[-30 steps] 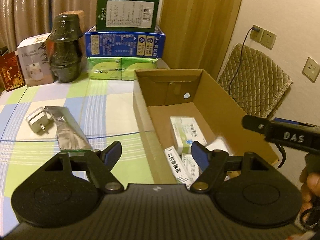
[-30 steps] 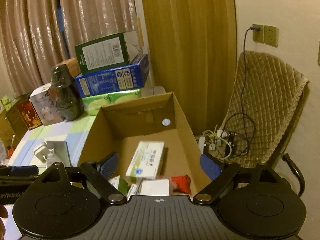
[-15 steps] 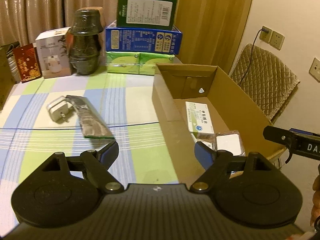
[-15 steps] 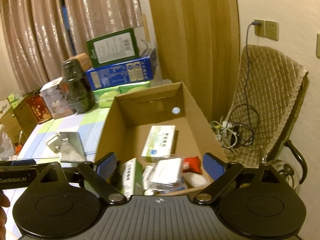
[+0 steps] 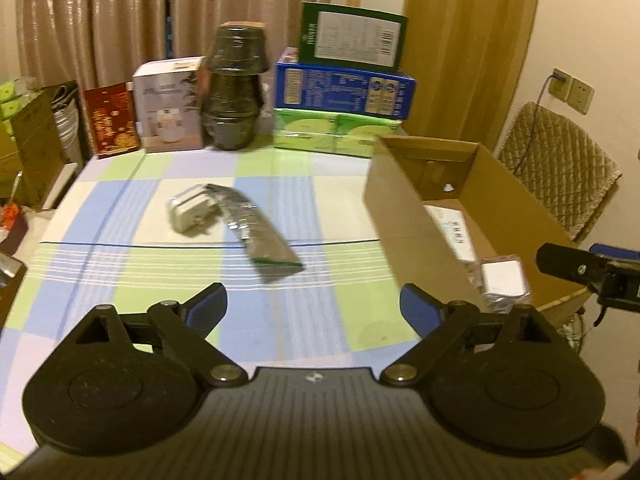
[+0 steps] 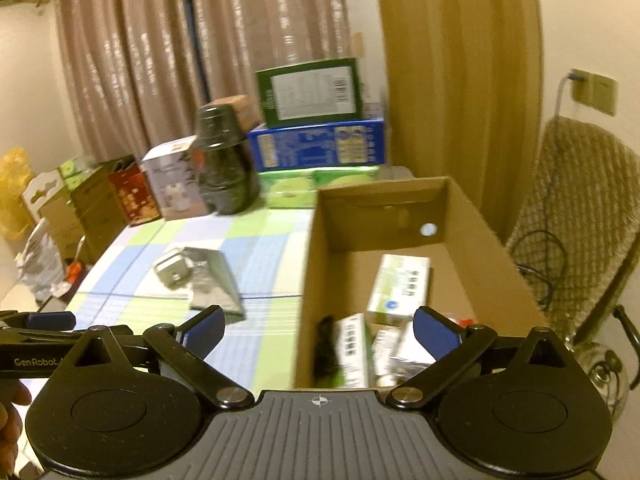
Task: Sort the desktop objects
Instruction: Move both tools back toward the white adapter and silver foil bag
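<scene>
Both wrist views face forward, sharing the cardboard box (image 5: pixel 404 216) (image 6: pixel 320 264) and table (image 5: pixel 120 264) (image 6: pixel 272 240).

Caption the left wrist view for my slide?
Open left gripper faces foil pouch and charger on checked table, cardboard box beside.

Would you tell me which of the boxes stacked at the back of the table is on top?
The green box with the white label tops the stack; the blue box lies beneath it, and the light-green packs sit at the bottom.

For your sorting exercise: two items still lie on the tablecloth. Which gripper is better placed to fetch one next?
Probably left: the left gripper, open, faces the silver pouch and white charger. The right gripper, open, hovers at the cardboard box.
</scene>
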Available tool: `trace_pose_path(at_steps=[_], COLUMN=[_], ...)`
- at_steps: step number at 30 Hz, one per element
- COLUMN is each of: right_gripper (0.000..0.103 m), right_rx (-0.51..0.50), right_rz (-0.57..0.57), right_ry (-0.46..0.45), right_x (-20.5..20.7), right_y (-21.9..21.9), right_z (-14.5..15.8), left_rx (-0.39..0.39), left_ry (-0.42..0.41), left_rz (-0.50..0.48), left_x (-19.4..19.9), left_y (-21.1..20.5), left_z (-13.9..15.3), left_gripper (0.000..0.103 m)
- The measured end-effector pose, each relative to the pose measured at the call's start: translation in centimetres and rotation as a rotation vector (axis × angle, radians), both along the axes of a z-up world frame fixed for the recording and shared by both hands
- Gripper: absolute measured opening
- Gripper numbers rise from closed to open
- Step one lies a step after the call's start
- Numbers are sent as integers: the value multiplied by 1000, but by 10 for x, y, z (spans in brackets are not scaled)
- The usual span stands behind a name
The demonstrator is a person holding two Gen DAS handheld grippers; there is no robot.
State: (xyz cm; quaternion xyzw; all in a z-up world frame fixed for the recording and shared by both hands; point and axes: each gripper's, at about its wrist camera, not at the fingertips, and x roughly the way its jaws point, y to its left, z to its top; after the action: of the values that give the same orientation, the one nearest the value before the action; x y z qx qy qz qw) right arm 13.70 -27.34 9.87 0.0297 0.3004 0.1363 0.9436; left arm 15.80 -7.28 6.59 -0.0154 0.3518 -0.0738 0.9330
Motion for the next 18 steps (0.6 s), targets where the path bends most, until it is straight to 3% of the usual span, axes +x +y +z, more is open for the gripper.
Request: trace_pose_path(at_steps=[10,18], right_gripper=[98,98], right_rx=[-20,-39], right_rz=[140,198], right_ry=[-15,22], right_x=[9,39], right_y=[66,114], right_z=[-7,-36], left_rx=[95,132], left_ry=[16,31], left_rz=[90,113], left_x=[-4,17], left_y=[85,131], left_z=[-17,-39], left_gripper=[93,93])
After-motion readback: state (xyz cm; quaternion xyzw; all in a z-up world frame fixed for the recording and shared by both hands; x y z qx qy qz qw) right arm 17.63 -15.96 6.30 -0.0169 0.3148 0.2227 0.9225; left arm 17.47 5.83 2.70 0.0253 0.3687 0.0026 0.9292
